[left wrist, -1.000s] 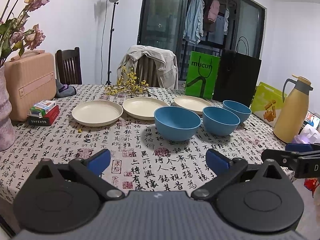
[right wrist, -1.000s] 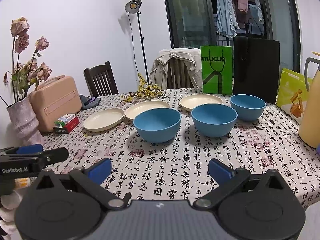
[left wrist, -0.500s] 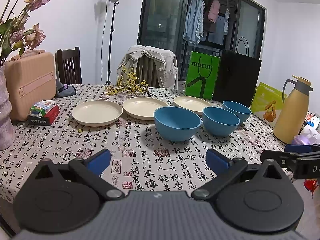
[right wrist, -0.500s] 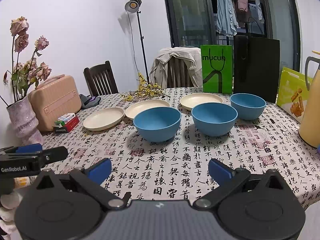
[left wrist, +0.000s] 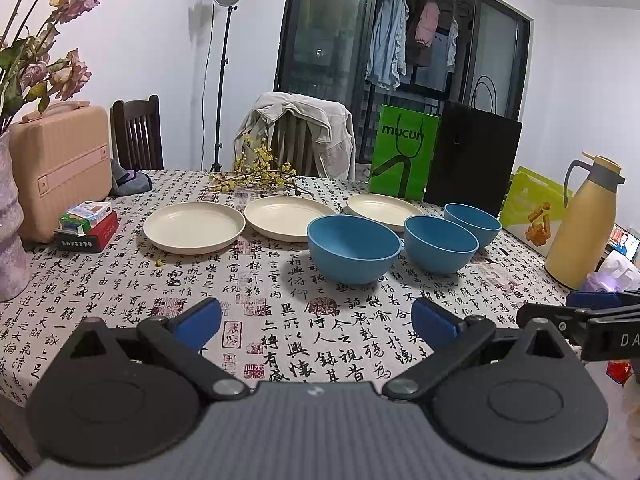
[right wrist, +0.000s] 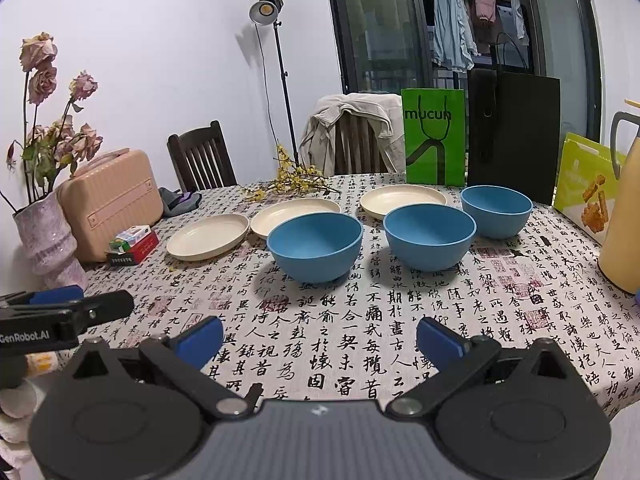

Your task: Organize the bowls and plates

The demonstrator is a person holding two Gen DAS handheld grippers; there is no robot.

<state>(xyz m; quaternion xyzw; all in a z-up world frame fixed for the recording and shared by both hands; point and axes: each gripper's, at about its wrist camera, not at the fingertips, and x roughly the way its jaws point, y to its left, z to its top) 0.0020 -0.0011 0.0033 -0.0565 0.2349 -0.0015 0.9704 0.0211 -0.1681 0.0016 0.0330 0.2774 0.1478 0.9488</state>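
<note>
Cut off from my views: the yellow thermos jug at the right frame edge and the pale ribbed vase at the left one.

My left gripper and right gripper both hang spread and empty over the near edge of the calligraphy-print tablecloth.

Three cream round plates lie in a row mid-table. In front, three matte blue bowls stand upright, apart, empty.
</note>
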